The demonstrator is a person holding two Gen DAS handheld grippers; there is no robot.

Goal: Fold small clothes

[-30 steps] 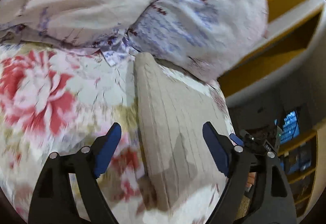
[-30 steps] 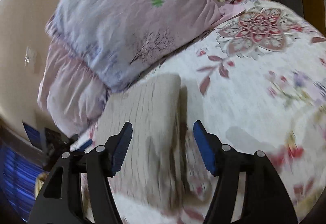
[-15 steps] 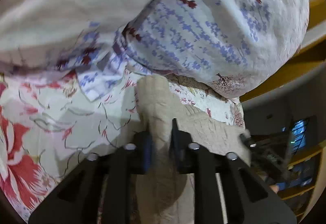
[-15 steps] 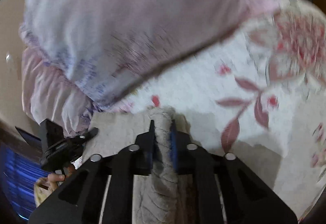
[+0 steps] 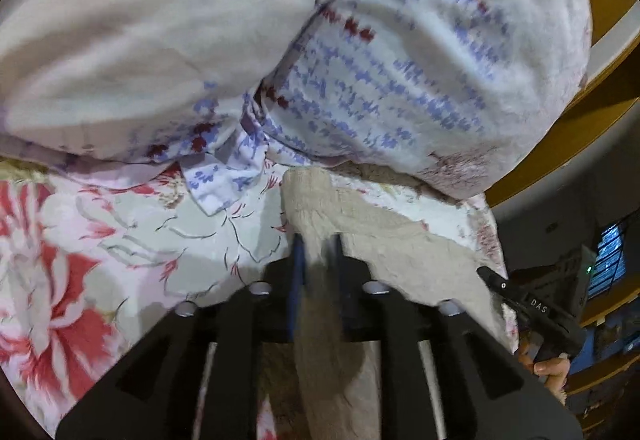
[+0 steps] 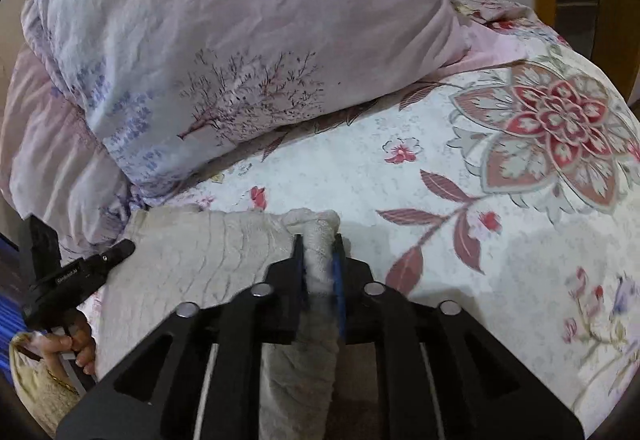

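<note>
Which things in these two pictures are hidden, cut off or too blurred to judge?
- Left wrist view: the near end of the beige cloth is hidden under the left tool.
- Left wrist view: the pillow print is motion-blurred.
- Right wrist view: the cloth's lower end is cut off by the frame's bottom edge, behind the right tool.
- Both views: what kind of garment it is cannot be told.

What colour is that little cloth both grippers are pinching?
The cloth is plain beige-grey with a ribbed texture, clearest in the right wrist view.
</note>
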